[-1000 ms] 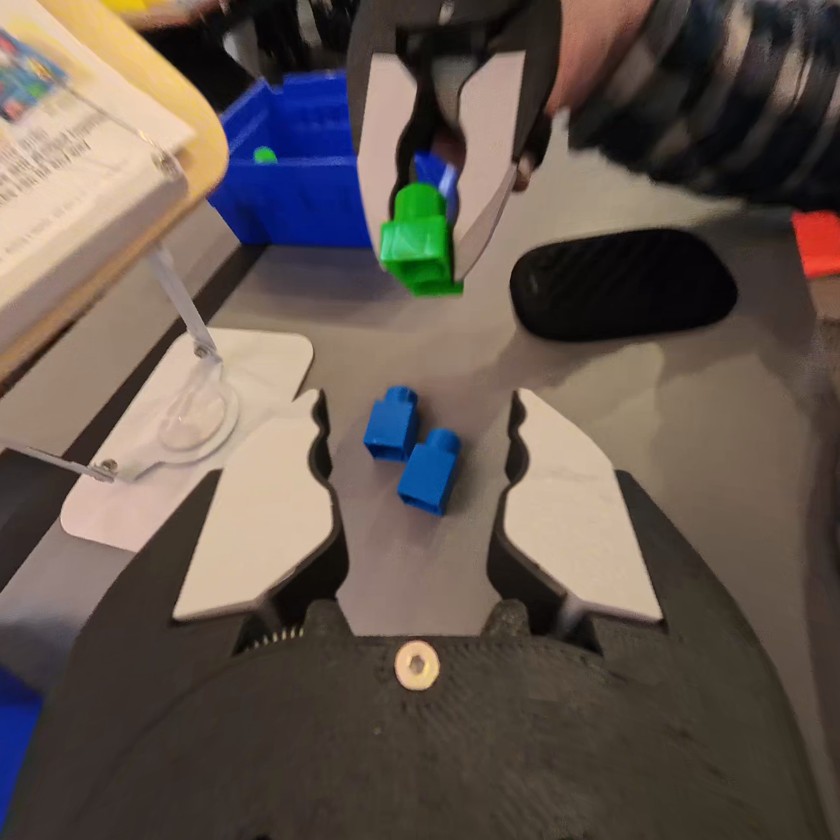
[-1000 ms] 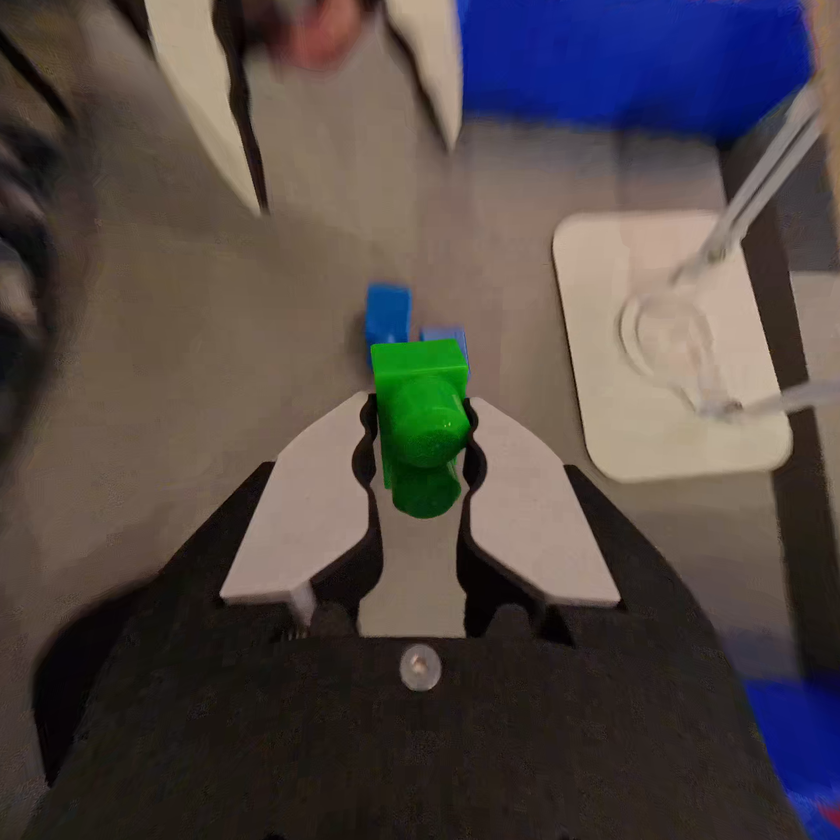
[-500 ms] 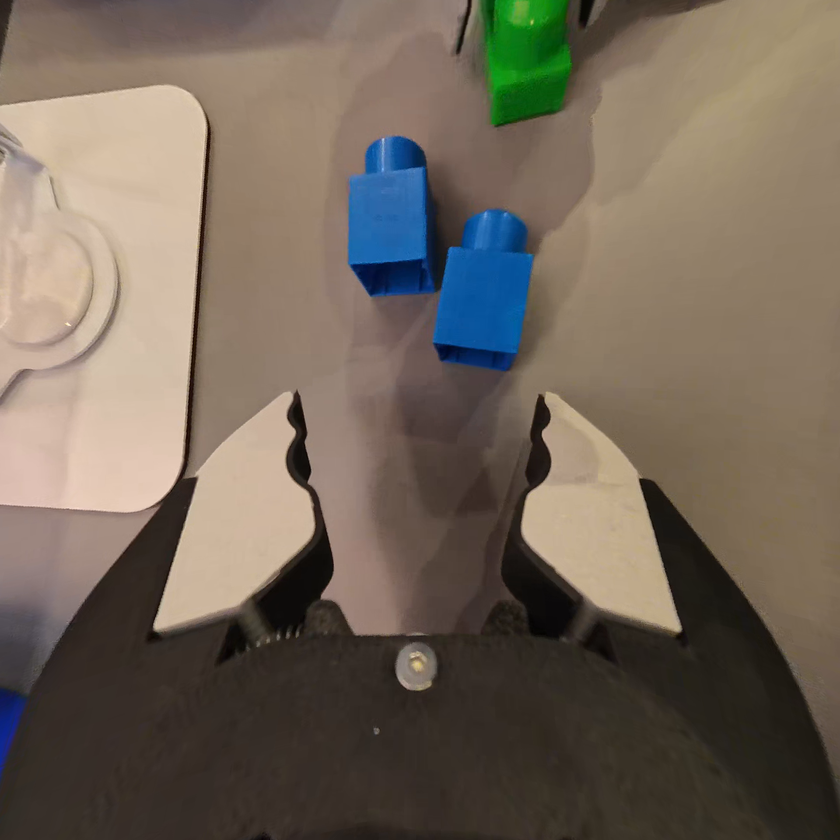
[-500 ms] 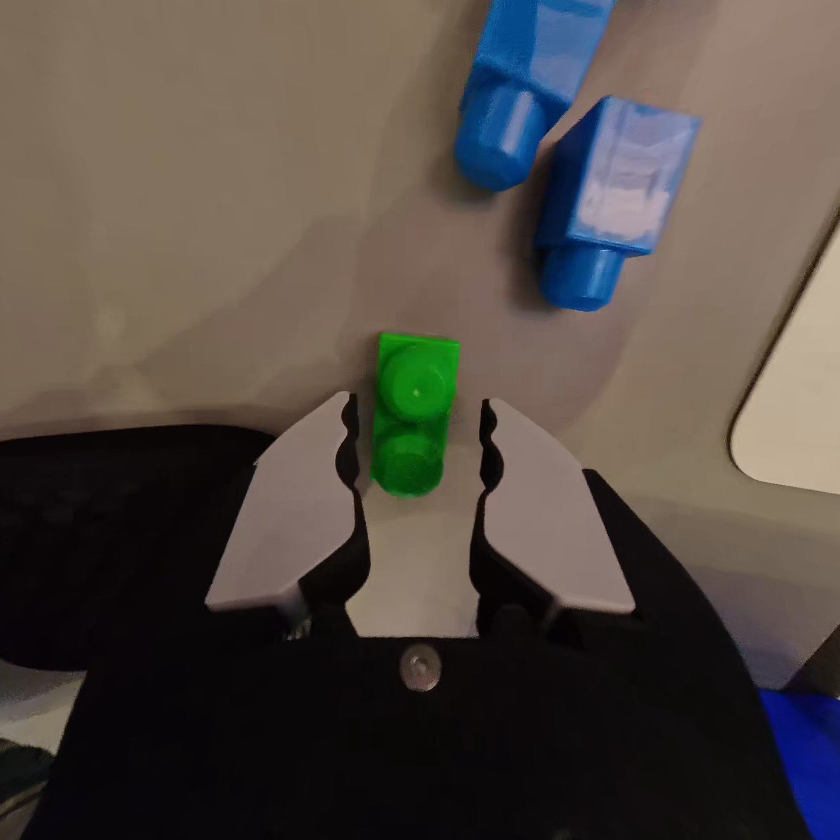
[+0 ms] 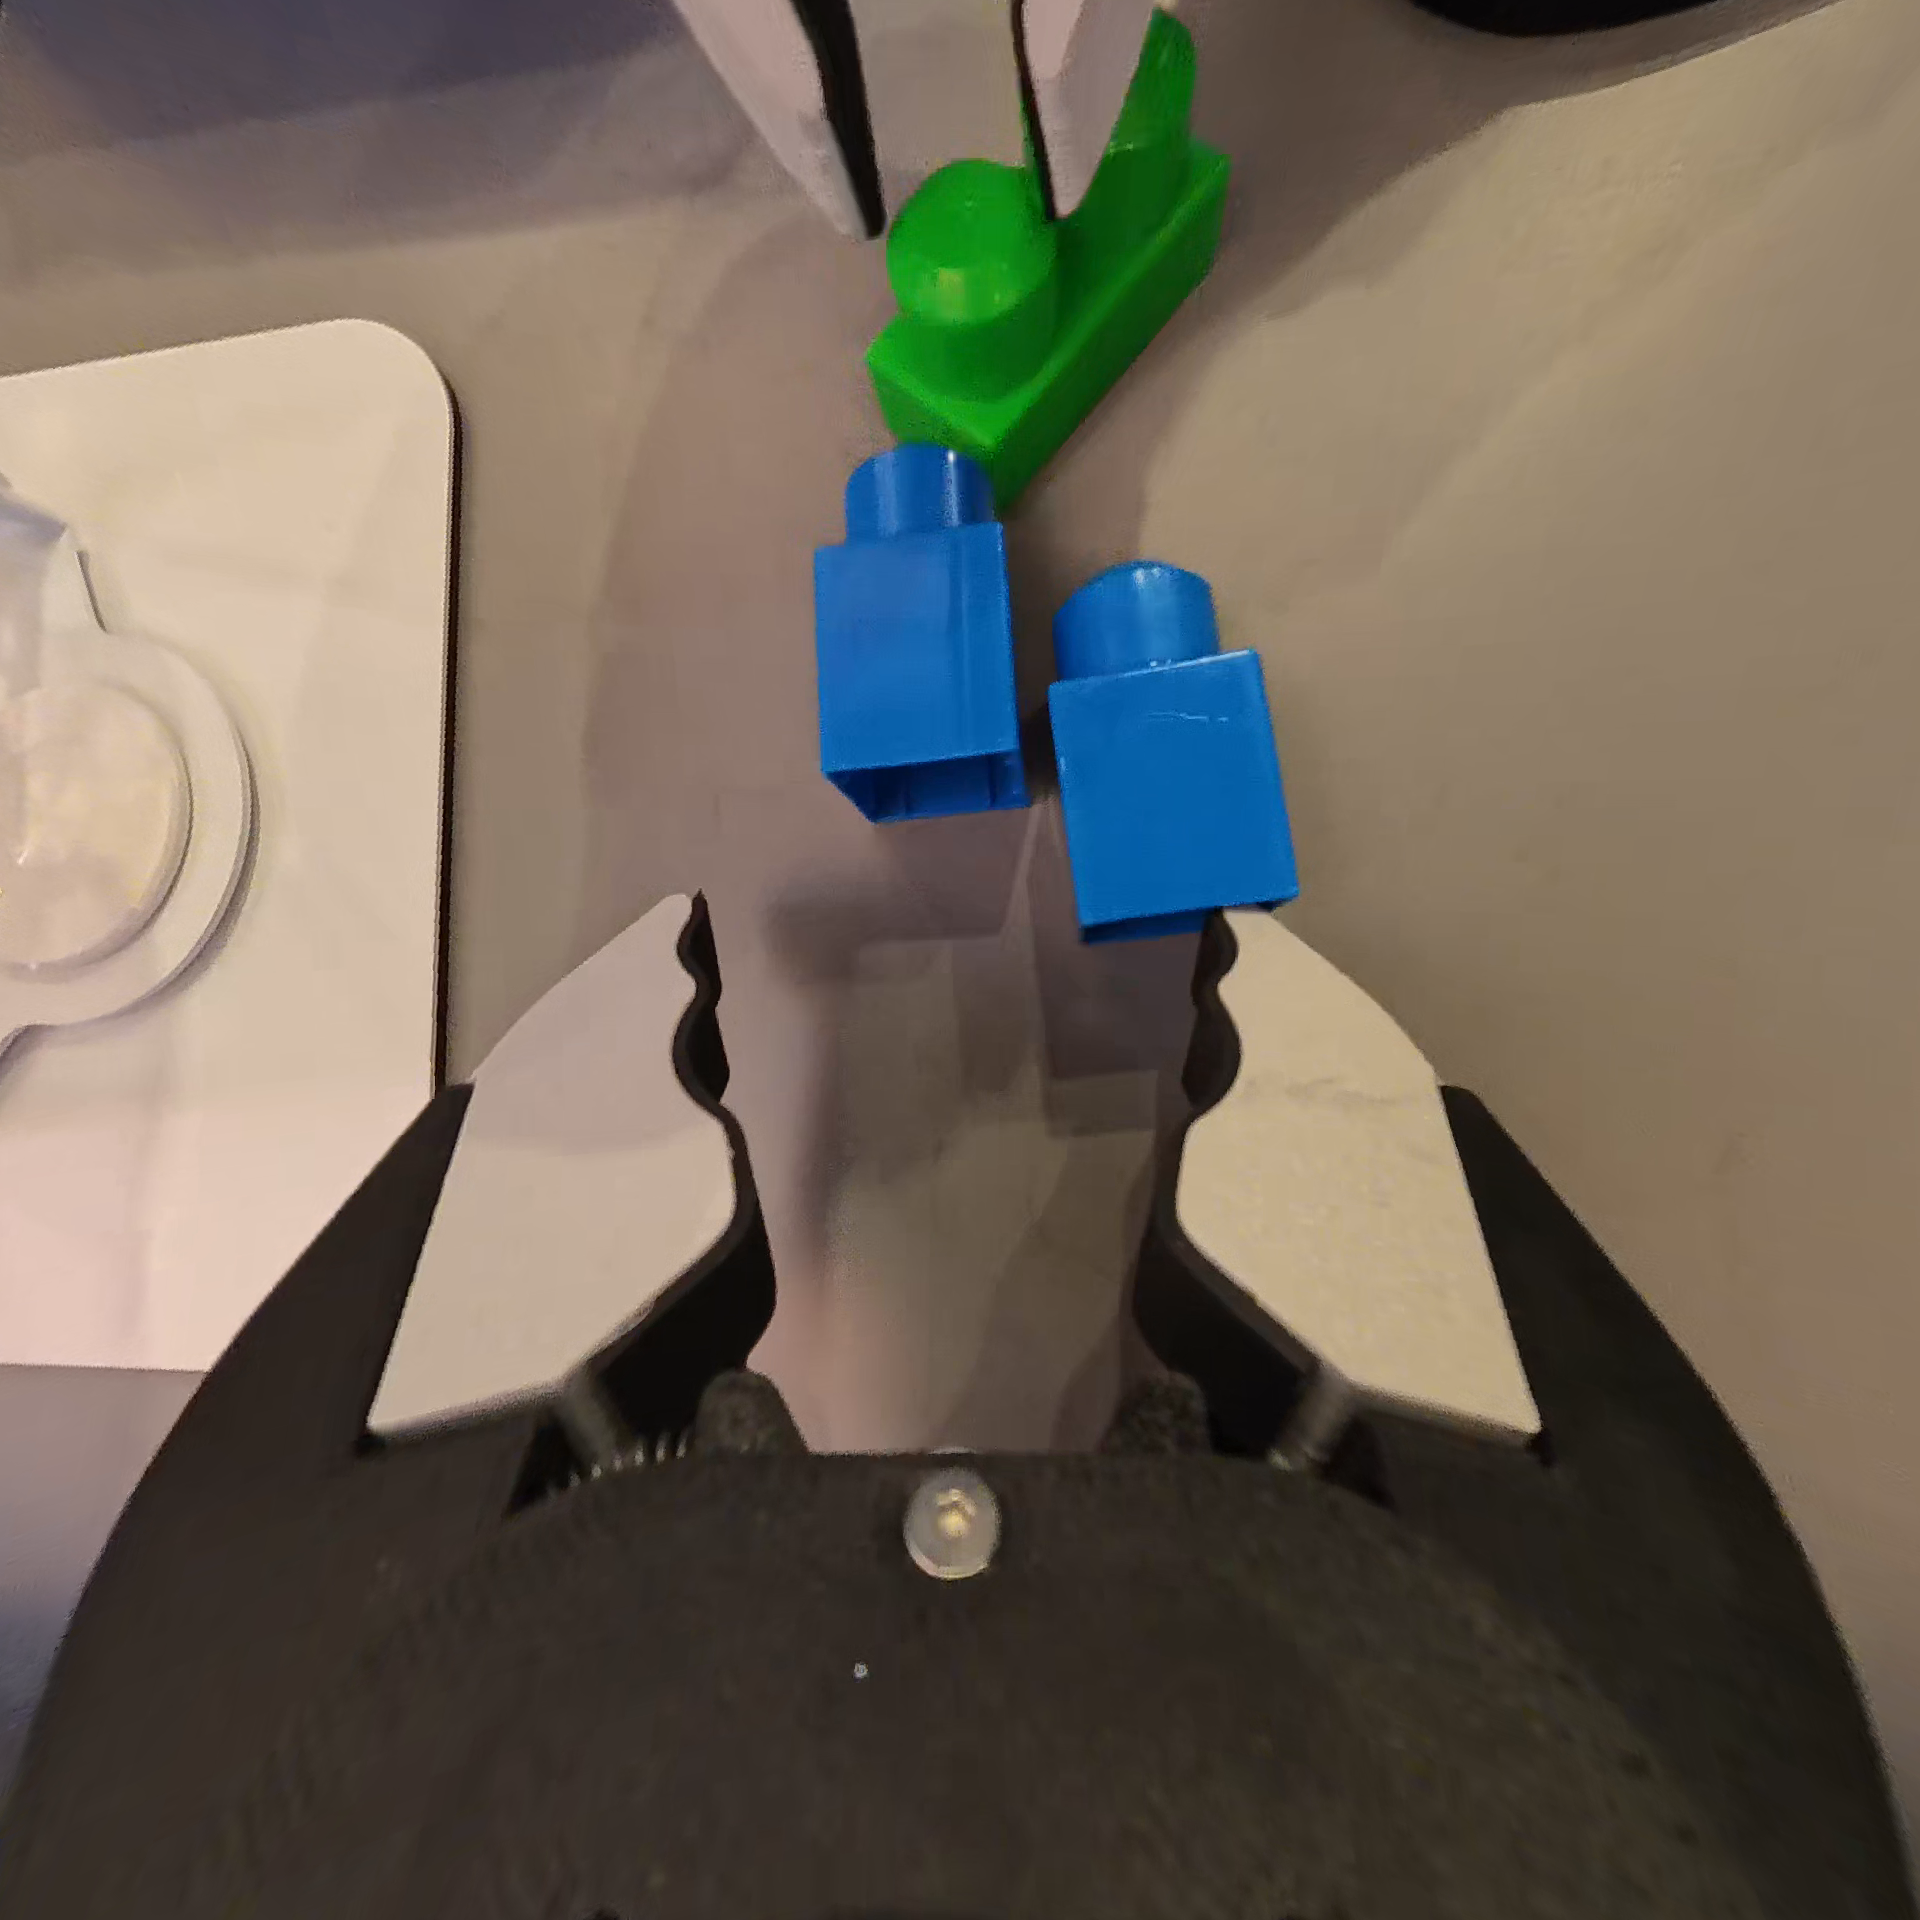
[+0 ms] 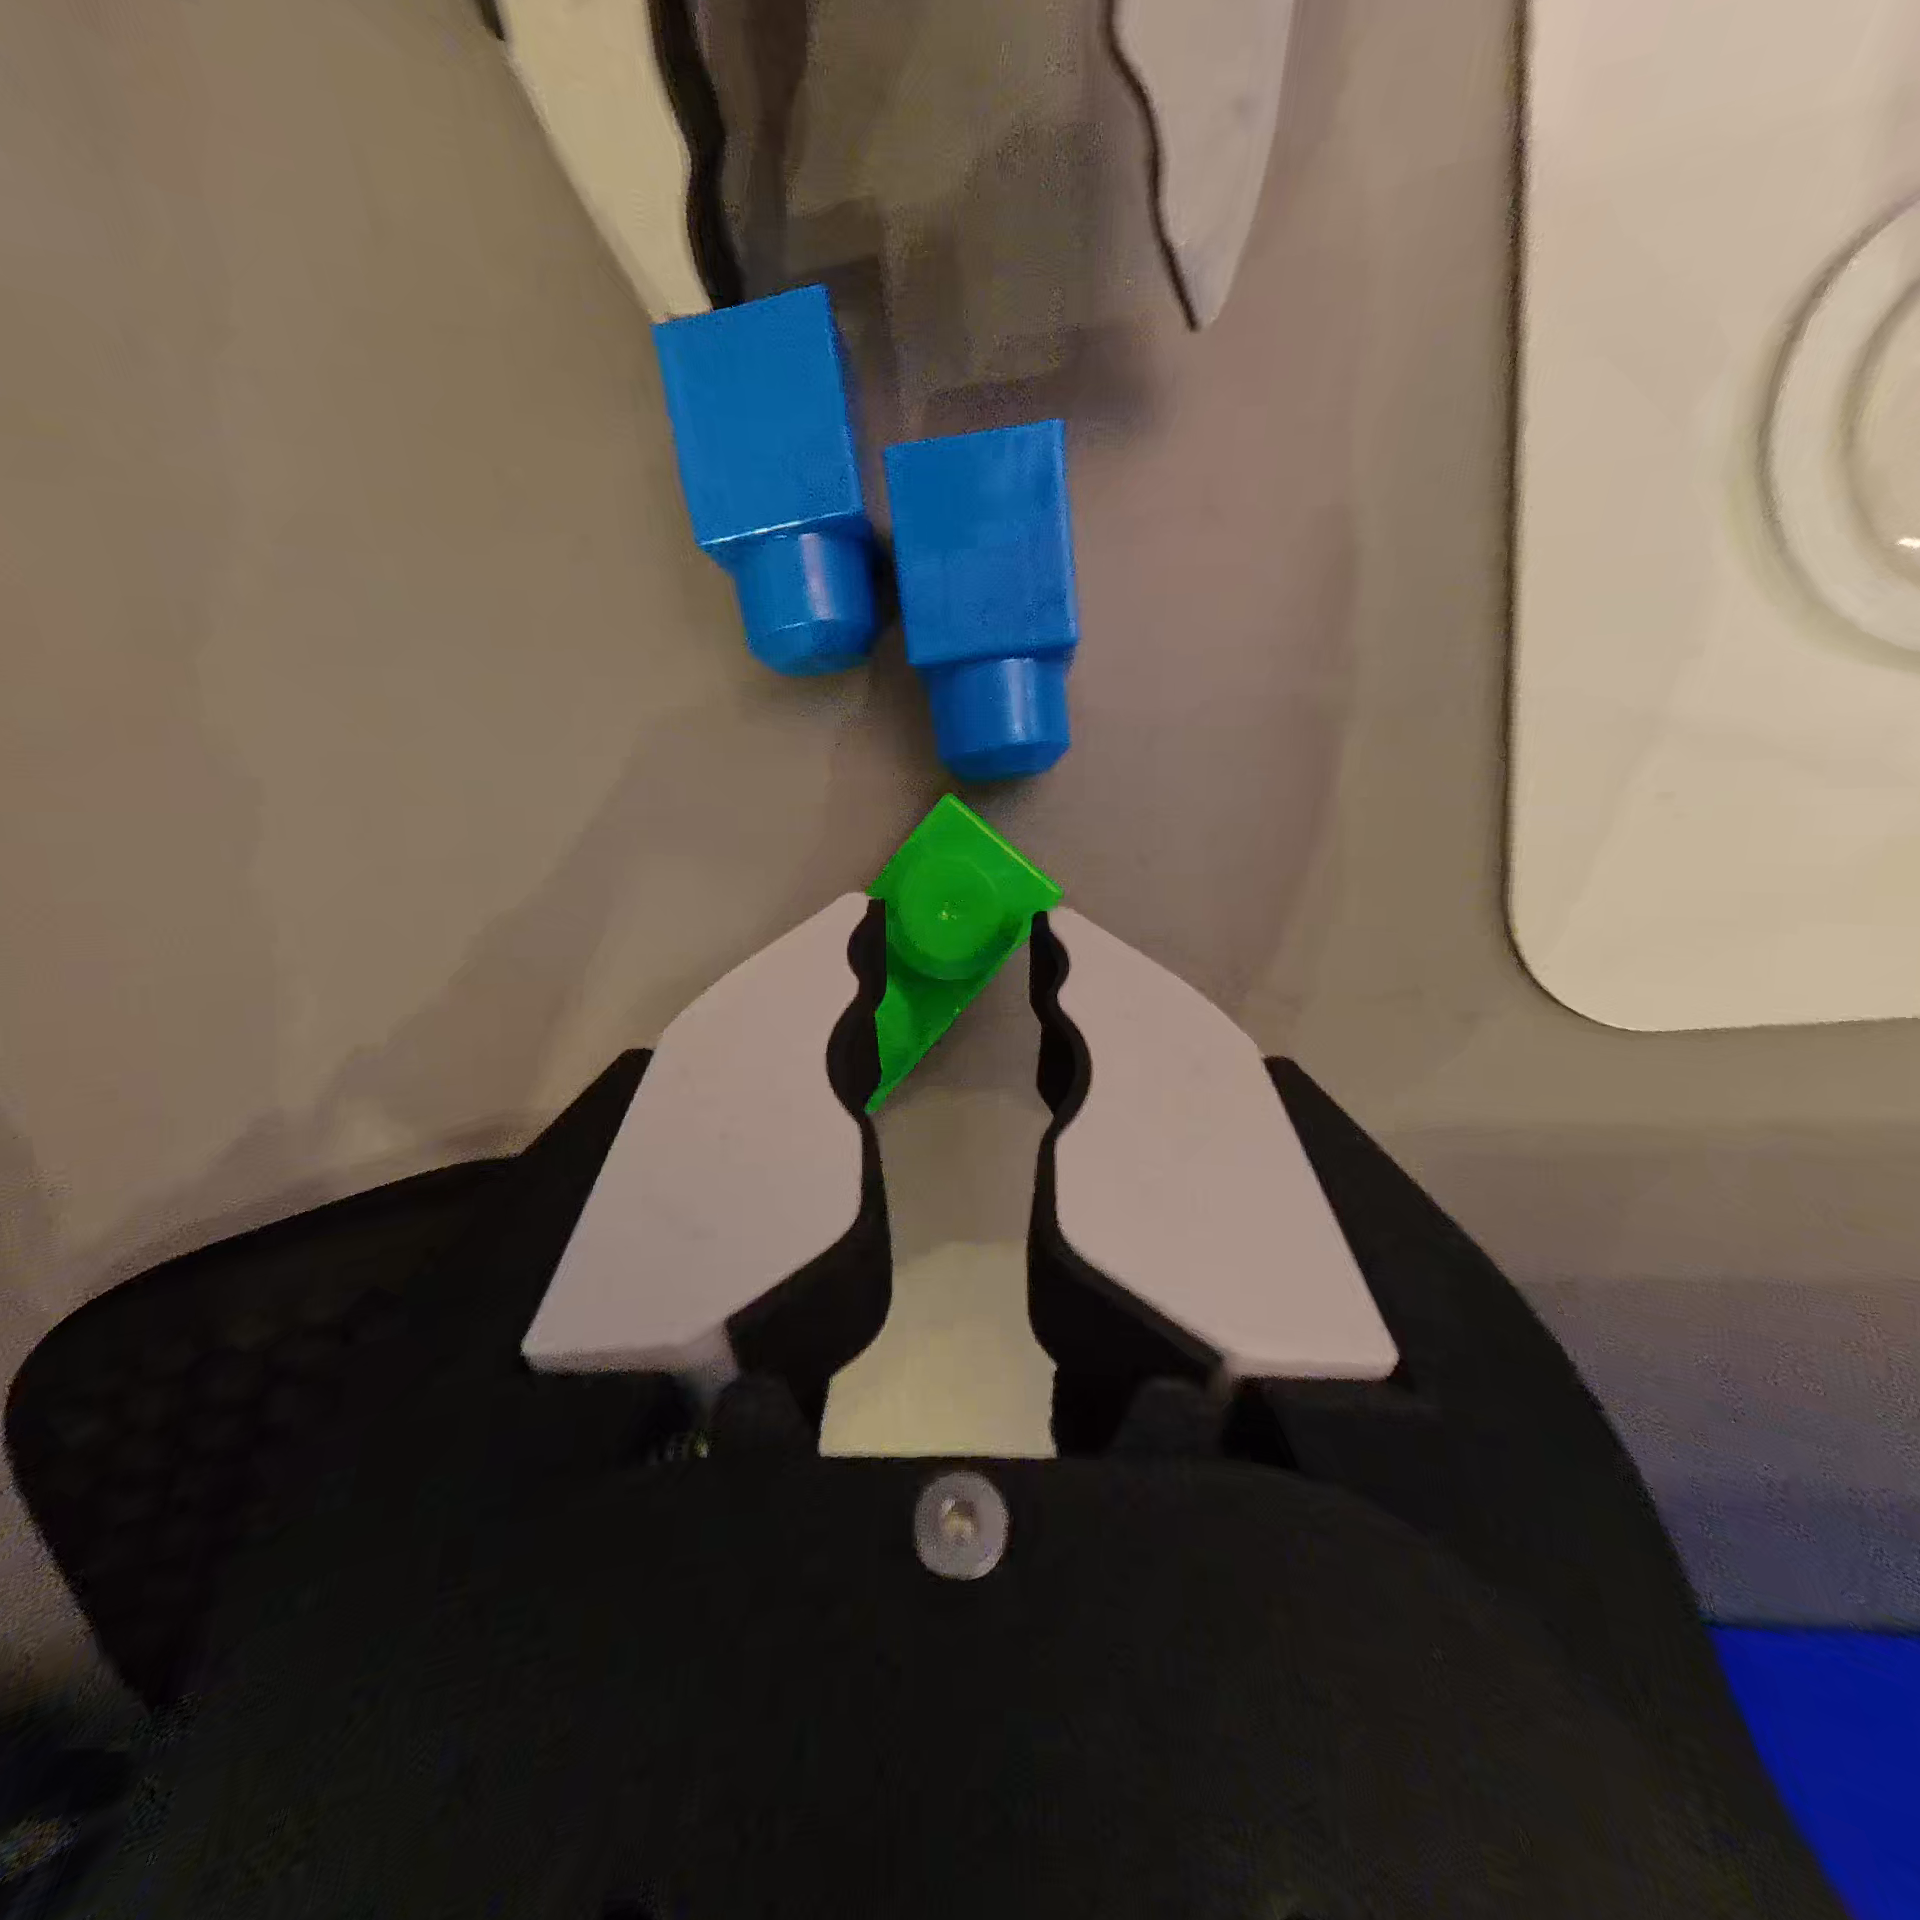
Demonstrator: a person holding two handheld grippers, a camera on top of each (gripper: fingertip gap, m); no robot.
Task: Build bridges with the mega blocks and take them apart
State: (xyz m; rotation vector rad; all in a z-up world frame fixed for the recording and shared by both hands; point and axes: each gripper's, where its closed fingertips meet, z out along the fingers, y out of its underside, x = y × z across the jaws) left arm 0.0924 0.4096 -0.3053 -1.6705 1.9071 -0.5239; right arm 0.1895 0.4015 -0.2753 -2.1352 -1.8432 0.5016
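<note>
1. Gripping the green block (image 6: 940,862), the right gripper (image 6: 956,914) has its fingers nearly closed, and both fingertips touch the block's sides.
2. This green block has two studs and sits studs up on the grey table (image 5: 1558,623), near the white board (image 5: 260,520) but clear of its edge. It is turned at a slant between the fingers.
3. Two blue blocks lie on their sides on the table beside the white board, next to each other. One blue block (image 5: 914,665) is closer to the board and the other blue block (image 5: 1169,779) is farther from it.
4. Both blue blocks point their single studs toward the green block and their hollow ends toward the left gripper (image 5: 956,914). A corner of the green block comes just beside the stud of the one closer to the board.
5. The left gripper is wide open with nothing between its fingers. The fingertip farther from the board reaches the hollow end of the farther blue block, and I cannot tell whether it presses on it.
6. A clear stand foot (image 5: 94,810) rests on the white board.
</note>
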